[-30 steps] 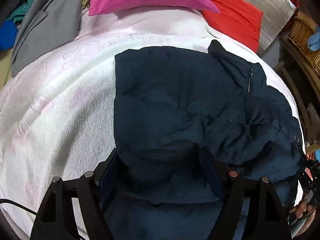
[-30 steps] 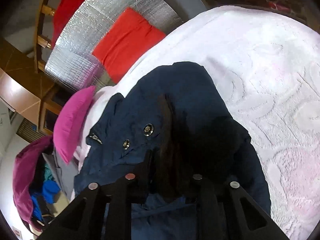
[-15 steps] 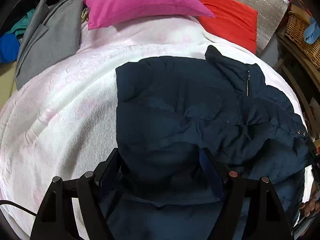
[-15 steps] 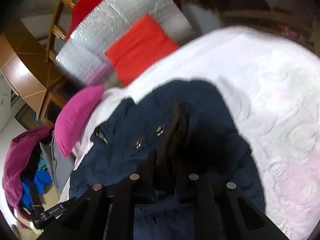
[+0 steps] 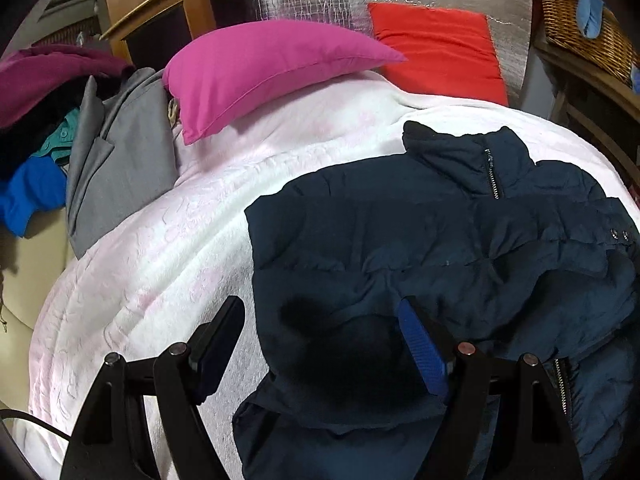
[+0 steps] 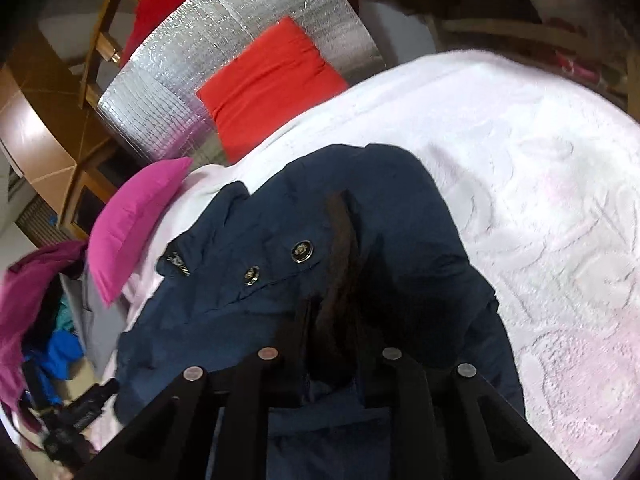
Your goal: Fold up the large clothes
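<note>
navy jacket (image 5: 420, 264) lies crumpled on the white blanket (image 5: 160, 264), collar toward the red cushion (image 5: 436, 48). left gripper (image 5: 320, 344) spread wide above the jacket's edge, touching nothing. right gripper (image 6: 340, 320) has just been easing apart, jaws narrow, pinching a dark fold of jacket. pink pillow (image 5: 260, 68) lies behind.

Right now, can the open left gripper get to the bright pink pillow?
Probably yes. The left gripper is open and holds nothing, and only bare white blanket lies between it and the pink pillow.
</note>
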Demonstrator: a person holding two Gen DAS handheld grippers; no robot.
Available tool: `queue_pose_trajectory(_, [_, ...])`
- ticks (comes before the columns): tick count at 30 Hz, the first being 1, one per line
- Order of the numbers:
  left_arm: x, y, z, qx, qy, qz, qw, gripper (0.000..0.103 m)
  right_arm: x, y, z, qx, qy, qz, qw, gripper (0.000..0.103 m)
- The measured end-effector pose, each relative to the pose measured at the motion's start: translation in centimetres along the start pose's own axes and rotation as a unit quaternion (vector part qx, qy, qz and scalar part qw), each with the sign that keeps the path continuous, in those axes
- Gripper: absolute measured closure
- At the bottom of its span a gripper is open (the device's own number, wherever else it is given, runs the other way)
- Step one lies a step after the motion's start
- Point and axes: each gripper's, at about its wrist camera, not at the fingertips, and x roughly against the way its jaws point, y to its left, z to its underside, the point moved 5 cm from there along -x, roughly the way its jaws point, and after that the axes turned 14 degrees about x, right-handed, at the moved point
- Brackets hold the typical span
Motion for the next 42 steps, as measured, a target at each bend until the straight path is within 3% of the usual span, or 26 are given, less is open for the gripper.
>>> queue_pose_trajectory(2, [-0.1, -0.1, -0.1, 0.0, 0.0, 0.001, 1.0, 0.023, 0.0, 0.2, -0.1, -0.004, 0.0, -0.009, 1.0, 0.062])
queue_pose_trajectory(3, [-0.1, -0.2, 0.0, 0.0, 0.0, 0.001, 1.0, 0.023, -0.1, 0.3, -0.1, -0.009, 0.001, -0.019, 1.0, 0.047])
queue_pose_trajectory(4, [-0.2, -0.3, 0.0, -0.002, -0.001, 0.0, 1.0, 0.023, -0.2, 0.5, -0.1, -0.013, -0.002, -0.031, 0.999, 0.042])
queue_pose_trajectory(6, [-0.2, -0.3, 0.0, -0.003, -0.001, -0.001, 1.0, 0.023, -0.4, 1.0, -0.2, -0.007, -0.007, -0.027, 1.0, 0.042])
queue_pose_trajectory(8, [-0.3, -0.3, 0.0, -0.004, -0.001, -0.002, 1.0, 0.023, -1.1, 1.5, -0.1, 0.013, 0.001, -0.015, 1.0, 0.058])
queue_pose_trajectory(9, [-0.3, -0.3, 0.1, -0.004, -0.001, -0.003, 1.0, 0.023, -1.5, 1.6, 0.0, 0.024, 0.004, -0.001, 1.0, 0.072])
queue_pose_trajectory(11, [-0.3, -0.3, 0.1, -0.004, 0.0, -0.003, 1.0, 0.023, -1.5, 1.8, -0.1, 0.034, -0.001, 0.011, 0.999, 0.082])
queue_pose_trajectory(16, [-0.6, -0.2, 0.2, -0.003, 0.002, -0.006, 1.0, 0.023, 0.5, 2.1, -1.4, 0.055, -0.053, 0.037, 0.996, 0.087])
queue_pose_trajectory(19, [-0.6, -0.2, 0.2, -0.004, 0.002, -0.007, 1.0, 0.023, 0.7, 2.4, -1.9, 0.071, -0.061, 0.059, 0.994, 0.087])
queue_pose_trajectory(21, [-0.6, -0.3, 0.3, -0.005, 0.003, -0.005, 1.0, 0.023, -0.9, 2.0, -1.5, 0.084, -0.029, 0.077, 0.993, 0.087])
queue_pose_trajectory(23, [-0.5, -0.4, 0.3, -0.007, 0.002, -0.005, 1.0, 0.023, -2.5, 1.4, -0.8, 0.074, 0.017, 0.064, 0.995, 0.087])
queue_pose_trajectory(32, [-0.5, -0.3, 0.3, -0.007, 0.003, -0.008, 0.9999, 0.023, 0.2, -0.2, -1.5, -0.003, 0.01, -0.006, 1.0, 0.078])
queue_pose_trajectory(33, [-0.6, -0.2, 0.3, -0.007, 0.004, -0.007, 0.9999, 0.023, 0.6, -0.5, -1.8, -0.012, 0.002, -0.017, 1.0, 0.075])
queue_pose_trajectory(36, [-0.6, -0.1, 0.2, -0.003, 0.006, -0.005, 1.0, 0.023, 1.3, -0.9, -2.8, -0.032, -0.014, -0.033, 0.999, 0.048])
queue_pose_trajectory(40, [0.1, 0.2, -0.4, 0.015, -0.011, 0.005, 0.9998, 0.023, 1.4, -1.1, -4.4, -0.043, -0.028, -0.052, 0.997, 0.046])
queue_pose_trajectory(42, [0.4, 0.2, -0.7, 0.021, -0.018, 0.013, 0.9995, 0.023, 0.3, -1.2, -5.3, -0.039, -0.014, -0.058, 0.997, 0.046])
